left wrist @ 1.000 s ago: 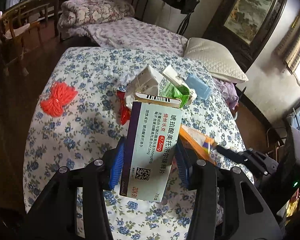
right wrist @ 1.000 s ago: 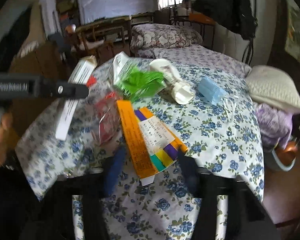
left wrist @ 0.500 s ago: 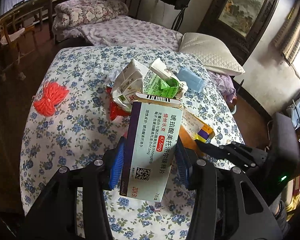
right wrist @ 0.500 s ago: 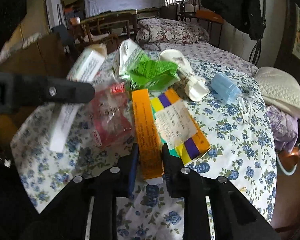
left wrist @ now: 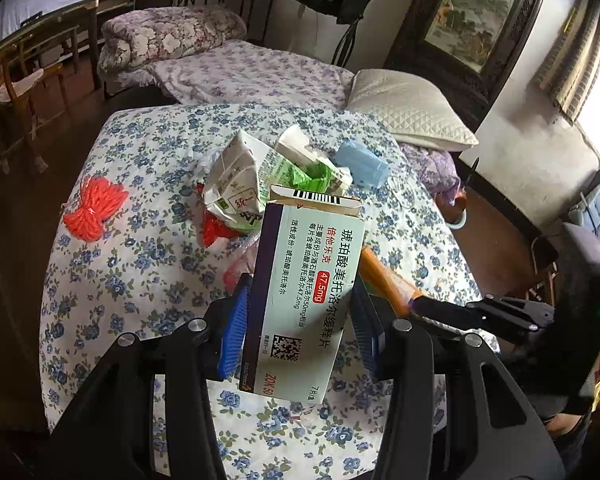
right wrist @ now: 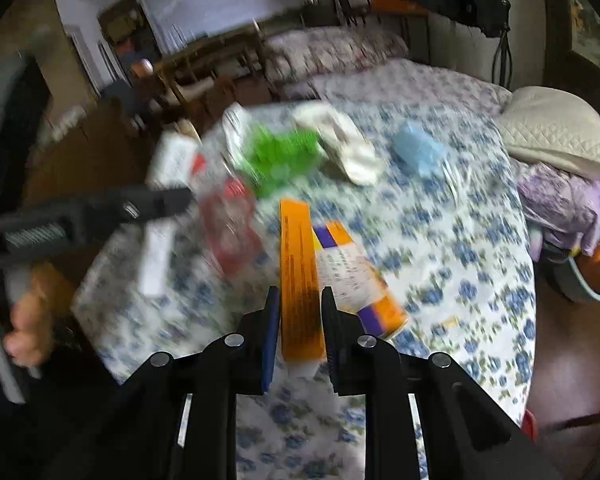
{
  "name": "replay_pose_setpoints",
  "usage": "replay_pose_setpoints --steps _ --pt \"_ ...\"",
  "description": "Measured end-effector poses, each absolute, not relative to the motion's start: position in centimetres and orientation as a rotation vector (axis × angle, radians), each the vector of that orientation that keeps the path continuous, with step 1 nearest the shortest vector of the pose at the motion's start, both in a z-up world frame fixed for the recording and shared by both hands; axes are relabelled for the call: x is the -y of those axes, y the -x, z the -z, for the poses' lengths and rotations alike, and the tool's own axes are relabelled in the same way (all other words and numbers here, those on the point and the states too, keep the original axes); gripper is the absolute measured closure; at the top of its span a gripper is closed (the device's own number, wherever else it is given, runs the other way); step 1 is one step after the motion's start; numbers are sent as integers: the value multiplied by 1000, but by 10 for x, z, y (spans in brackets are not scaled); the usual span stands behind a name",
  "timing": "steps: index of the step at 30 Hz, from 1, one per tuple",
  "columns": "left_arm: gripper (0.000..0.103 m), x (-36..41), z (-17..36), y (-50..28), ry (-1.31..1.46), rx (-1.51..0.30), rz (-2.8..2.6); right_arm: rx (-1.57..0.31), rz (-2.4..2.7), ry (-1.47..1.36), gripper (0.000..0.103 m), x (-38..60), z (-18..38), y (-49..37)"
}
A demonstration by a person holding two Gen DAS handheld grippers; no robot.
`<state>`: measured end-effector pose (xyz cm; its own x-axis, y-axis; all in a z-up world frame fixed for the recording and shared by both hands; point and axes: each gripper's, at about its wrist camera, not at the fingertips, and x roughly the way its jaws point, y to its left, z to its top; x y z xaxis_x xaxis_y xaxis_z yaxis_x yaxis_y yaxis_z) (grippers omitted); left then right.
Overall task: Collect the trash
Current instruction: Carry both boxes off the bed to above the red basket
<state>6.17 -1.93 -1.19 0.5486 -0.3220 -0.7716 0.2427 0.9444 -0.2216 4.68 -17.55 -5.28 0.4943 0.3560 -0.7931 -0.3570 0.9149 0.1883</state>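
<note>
Two hand-held grippers work a floral blue-and-white tablecloth strewn with rubbish. The left gripper, at the bottom centre of its own frame, pinches a white and purple cardboard medicine box between its blue pads, the box standing upright with its long axis running away from the camera and its barcode flap topmost.

In the right wrist view, the right gripper at lower centre has its jaws closed on the near end of a long orange, purple and yellow cardboard carton. The carton's long axis points straight ahead from the jaws toward the middle of the frame, its far end apparently near or on the cloth; the blur hides whether it has cleared it.

Beyond, near frame centre, lie a crumpled green and white plastic wrapper, a red and clear plastic packet and a pale blue face mask, all loose on the cloth. No bin shows in either view. With both grippers loaded, the next move likely turns on lifting the carton lengthwise without dragging its far end through the packet just to its left.
</note>
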Motion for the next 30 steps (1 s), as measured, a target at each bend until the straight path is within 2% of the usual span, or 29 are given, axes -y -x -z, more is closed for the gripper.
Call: replay_pose_setpoints --steps 1,3,5,11,12,14,15,24,30 --pt "56 20 12 -62 91 -934 335 -974 -428 12 63 172 57 -45" --pt "56 20 12 -62 95 -933 337 -979 -431 35 61 167 60 -44" --pt "56 19 12 -62 98 -932 339 -961 -431 50 51 162 59 -43" --pt "56 18 12 -62 97 -938 341 -861 -376 162 45 141 51 -38" --pt "56 18 13 -62 97 -937 340 -854 -369 175 41 140 51 -37" --pt "56 17 13 -62 103 -937 338 -832 -333 228 19 137 50 -35" --pt "56 17 13 -62 105 -938 337 -818 -309 261 15 137 51 -35" --pt "56 17 13 -62 102 -943 341 -839 -282 217 13 154 54 -46" --pt "56 17 13 -62 103 -948 333 -838 -305 284 14 135 55 -39"
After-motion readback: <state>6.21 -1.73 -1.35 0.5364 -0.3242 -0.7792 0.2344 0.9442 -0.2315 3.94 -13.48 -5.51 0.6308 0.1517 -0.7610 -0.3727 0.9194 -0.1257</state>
